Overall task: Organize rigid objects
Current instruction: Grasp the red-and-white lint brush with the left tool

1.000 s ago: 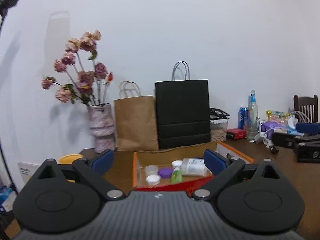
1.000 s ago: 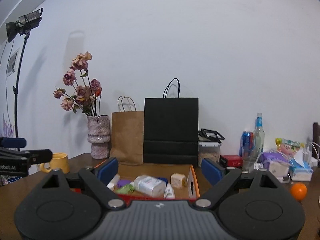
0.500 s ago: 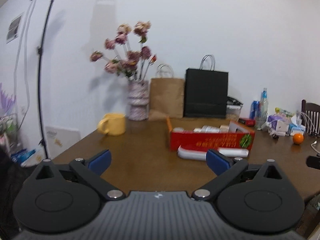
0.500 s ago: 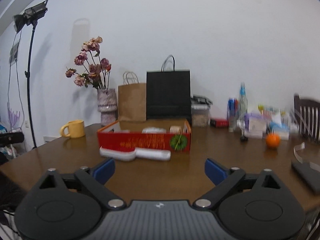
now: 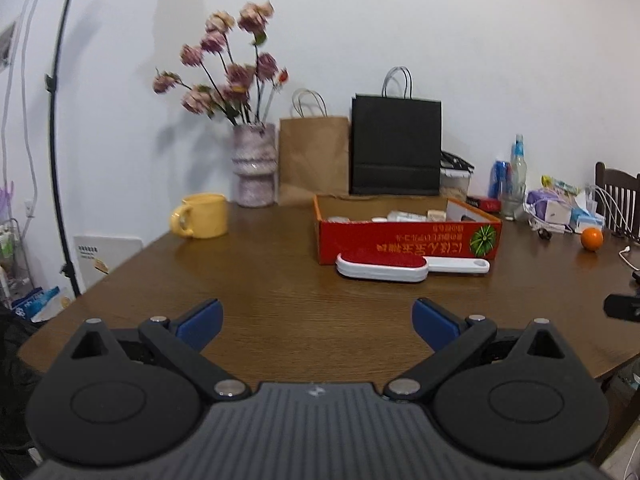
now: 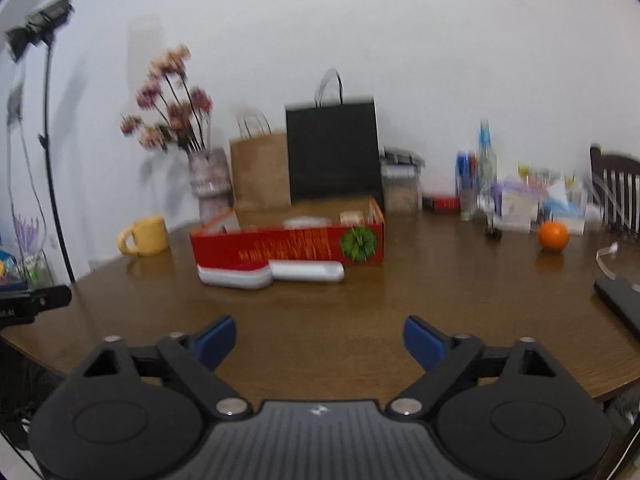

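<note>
A red cardboard box (image 5: 408, 240) with several small items inside stands mid-table; it also shows in the right wrist view (image 6: 288, 246). A red-and-white lint brush (image 5: 404, 269) lies on the table against the box's front; it also shows in the right wrist view (image 6: 264, 274). My left gripper (image 5: 318, 322) is open and empty, well short of the brush, near the table's front edge. My right gripper (image 6: 319, 338) is open and empty, also near the front edge. The left gripper's tip pokes into the right wrist view (image 6: 36, 300).
A yellow mug (image 5: 202, 216), a vase of flowers (image 5: 254, 172), a brown paper bag (image 5: 314, 160) and a black bag (image 5: 396, 146) stand at the back. An orange (image 5: 591, 239), bottles and clutter sit at the right. A lamp stand (image 5: 56, 128) is at the left. A dark flat object (image 6: 620, 304) lies at the right edge.
Both grippers have pulled back from over the box to the table's front edge. The lint brush has come into view in front of the box.
</note>
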